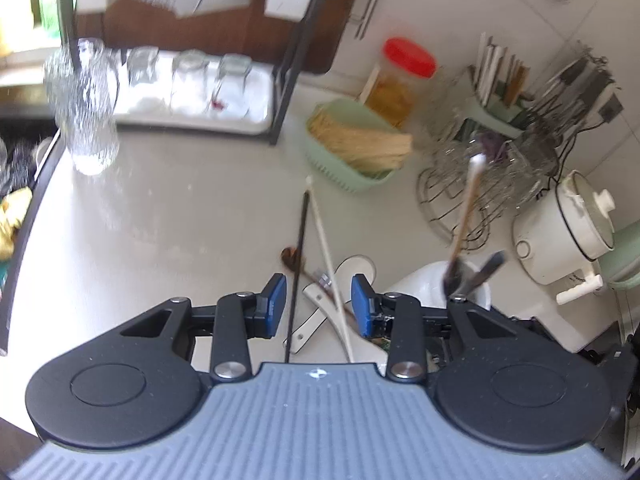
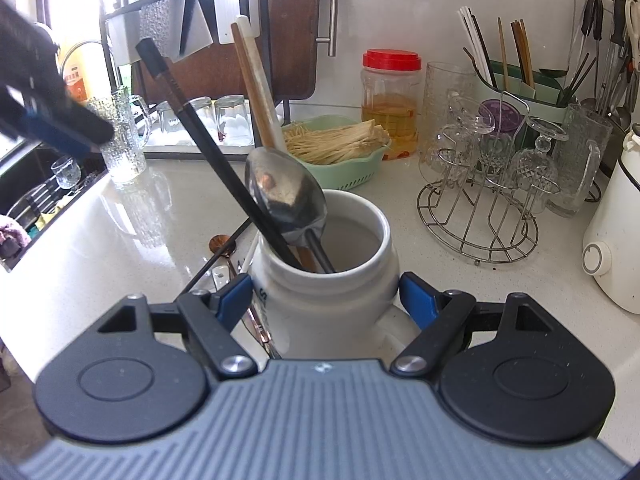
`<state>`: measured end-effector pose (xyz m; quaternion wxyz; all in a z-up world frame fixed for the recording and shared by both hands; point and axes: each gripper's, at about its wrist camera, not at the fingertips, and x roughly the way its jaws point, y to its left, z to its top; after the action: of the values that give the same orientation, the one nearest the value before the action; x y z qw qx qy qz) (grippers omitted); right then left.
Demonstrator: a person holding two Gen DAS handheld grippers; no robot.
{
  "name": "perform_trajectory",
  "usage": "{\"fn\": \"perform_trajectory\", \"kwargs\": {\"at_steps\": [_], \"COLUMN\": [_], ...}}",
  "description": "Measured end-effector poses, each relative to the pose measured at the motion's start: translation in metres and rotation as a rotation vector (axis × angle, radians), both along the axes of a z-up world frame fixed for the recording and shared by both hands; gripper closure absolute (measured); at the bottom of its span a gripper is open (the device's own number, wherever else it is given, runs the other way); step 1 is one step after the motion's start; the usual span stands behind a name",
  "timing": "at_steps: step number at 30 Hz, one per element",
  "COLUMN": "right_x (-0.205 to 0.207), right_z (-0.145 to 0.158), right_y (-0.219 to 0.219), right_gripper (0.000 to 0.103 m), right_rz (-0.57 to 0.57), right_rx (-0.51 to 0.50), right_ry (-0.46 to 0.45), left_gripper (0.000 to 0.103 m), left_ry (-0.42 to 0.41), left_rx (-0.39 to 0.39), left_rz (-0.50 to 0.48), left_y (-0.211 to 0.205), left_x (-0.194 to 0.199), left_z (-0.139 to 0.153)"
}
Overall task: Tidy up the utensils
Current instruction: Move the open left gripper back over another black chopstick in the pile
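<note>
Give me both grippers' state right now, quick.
Left gripper: open, holding nothing, above loose utensils on the counter.
Right gripper: fingers either side of the white jar, apparently gripping it; contact cannot be told for certain.

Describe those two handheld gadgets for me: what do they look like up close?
Both look alike. Each tool, left and right, has a ribbed blue-grey body with a tiny logo at its front edge, flanked by two round black housings. Black jointed links with silver rivets lead to two fingers tipped with blue pads. No cables or sleeves are visible.
</note>
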<state>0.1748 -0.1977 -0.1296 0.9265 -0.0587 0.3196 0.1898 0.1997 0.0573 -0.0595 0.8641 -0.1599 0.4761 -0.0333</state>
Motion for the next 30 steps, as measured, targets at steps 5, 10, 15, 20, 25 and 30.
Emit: {"fn": "perform_trajectory", "kwargs": {"at_steps": [5,10,15,20,25,30], "right_x": [0.000,0.003,0.004,0.005,0.003,0.003], "right_z": [0.001,0.004,0.006,0.006,0.007,0.009], "right_y": [0.000,0.002,0.004,0.005,0.007,0.009], "right_gripper": [0.020,0.020,0.020,0.020,0.020,0.020], "right_rz": [-0.007,-0.015,-0.025,-0.035,-0.052,-0.071], "right_rx": [-0.004,-0.010,-0.018,-0.025,-0.032,-0.036], "right_ry": [0.008,0.031,0.050,0.063,0.076,0.088], "left_gripper": [0.062,0.062,0.062,0.062,0.063,0.064], "left_ry": [0.049,0.084,0.089,0.100,0.108,0.108], "left_rx": [-0.027,-0.038,-0.032,-0.026,-0.012,0.021], "left_rz": [0.013,-0.004,-0.040,-0.075,-0.107,-0.155], "left_y": [0.009,0.011,0.008,0.005,0.002,-0.005], "left_x": [0.007,0.021,0.043,0.070,0.098,0.126], "left_z": [-0.032,-0.062,-0.082,-0.099,-0.114,-0.127]}}
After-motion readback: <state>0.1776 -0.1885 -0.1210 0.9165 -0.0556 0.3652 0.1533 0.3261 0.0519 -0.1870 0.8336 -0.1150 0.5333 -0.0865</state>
